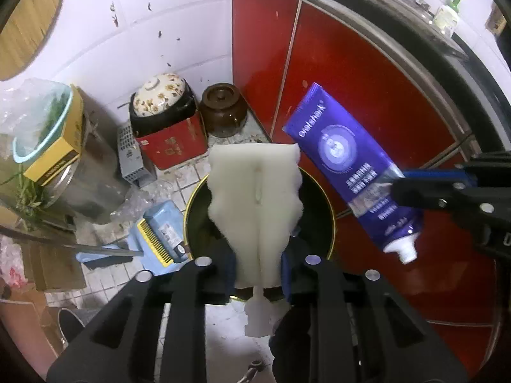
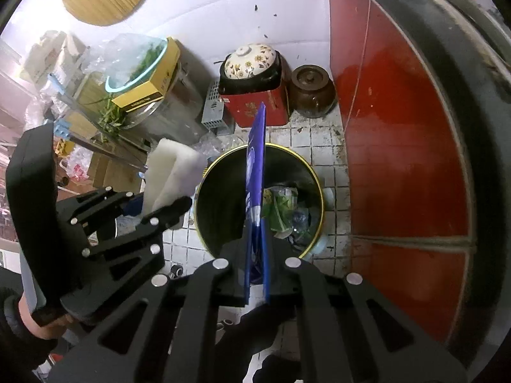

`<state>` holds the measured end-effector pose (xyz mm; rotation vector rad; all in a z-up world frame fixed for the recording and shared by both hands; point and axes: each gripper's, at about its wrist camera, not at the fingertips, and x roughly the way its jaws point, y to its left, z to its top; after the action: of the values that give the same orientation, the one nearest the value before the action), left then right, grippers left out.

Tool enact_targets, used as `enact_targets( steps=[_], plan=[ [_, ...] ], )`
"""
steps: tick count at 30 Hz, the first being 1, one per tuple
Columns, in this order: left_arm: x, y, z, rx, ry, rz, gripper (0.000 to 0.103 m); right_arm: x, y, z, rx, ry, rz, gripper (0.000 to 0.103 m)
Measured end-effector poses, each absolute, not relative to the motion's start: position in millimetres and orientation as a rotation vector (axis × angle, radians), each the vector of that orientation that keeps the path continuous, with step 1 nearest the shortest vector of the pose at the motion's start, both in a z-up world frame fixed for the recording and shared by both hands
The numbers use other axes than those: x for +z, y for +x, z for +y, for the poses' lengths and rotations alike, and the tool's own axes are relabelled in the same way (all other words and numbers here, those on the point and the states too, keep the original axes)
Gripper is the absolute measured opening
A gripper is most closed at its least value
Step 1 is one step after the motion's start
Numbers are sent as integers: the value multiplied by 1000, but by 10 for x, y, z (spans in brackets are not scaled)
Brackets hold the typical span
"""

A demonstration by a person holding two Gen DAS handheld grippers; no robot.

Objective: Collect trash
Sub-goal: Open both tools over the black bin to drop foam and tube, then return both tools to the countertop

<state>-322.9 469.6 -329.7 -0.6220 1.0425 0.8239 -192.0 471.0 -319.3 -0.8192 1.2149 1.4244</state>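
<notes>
My left gripper point(image 1: 257, 265) is shut on a white squeezed tube point(image 1: 255, 198), held above the round black bin with a yellow rim point(image 1: 332, 220). The tube also shows in the right wrist view point(image 2: 169, 172), left of the bin. My right gripper point(image 2: 257, 268) is shut on a blue toothpaste tube point(image 2: 257, 172), seen edge-on over the bin point(image 2: 314, 172), which holds green and clear trash point(image 2: 284, 210). In the left wrist view the blue tube point(image 1: 348, 166) hangs cap down, to the right of the bin, in the right gripper point(image 1: 396, 185).
A red cabinet point(image 1: 367, 95) runs along the right. Against the tiled wall stand a brown jar point(image 1: 223, 110), a flowered pot on a red tin point(image 1: 163, 111), a grey box point(image 1: 129, 153) and cluttered boxes. A blue dustpan point(image 1: 159, 233) lies left of the bin.
</notes>
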Motion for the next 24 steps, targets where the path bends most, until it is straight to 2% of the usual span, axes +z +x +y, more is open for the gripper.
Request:
enact_targets(
  steps=[1, 3, 5, 6, 7, 12, 16, 18, 24],
  plan=[
    [-3335, -3220, 4729, 811, -632, 1036, 33, -3230, -1918, 4759, 1425, -824, 1223, 6],
    [-3420, -3227, 4793, 815, -635, 1042, 78, -3334, -1937, 4850, 1421, -854, 1252, 10],
    [-3439, -3245, 4815, 845, -611, 1042, 82, -3359, -1892, 4860, 1428, -851, 1263, 37],
    [-3445, -3256, 4831, 847, -615, 1047, 82, -3338, -1875, 4855, 1431, -839, 1262, 69],
    [-3445, -3276, 4836, 849, -624, 1052, 82, -3287, -1854, 4825, 1449, -814, 1250, 75],
    [-3306, -3328, 4810, 853, -617, 1054, 82, -3109, -1791, 4703, 1457, -810, 1236, 74],
    [-2937, -3241, 4647, 843, -570, 1046, 87, -2728, -1626, 4396, 1444, -747, 1217, 83],
    [-2733, -3144, 4547, 833, -547, 1037, 91, -2421, -1474, 4136, 1416, -703, 1193, 83],
    [-1973, -2429, 3990, 701, -428, 1008, 93, -1454, -864, 3091, 1261, -555, 1057, 87]
  ],
)
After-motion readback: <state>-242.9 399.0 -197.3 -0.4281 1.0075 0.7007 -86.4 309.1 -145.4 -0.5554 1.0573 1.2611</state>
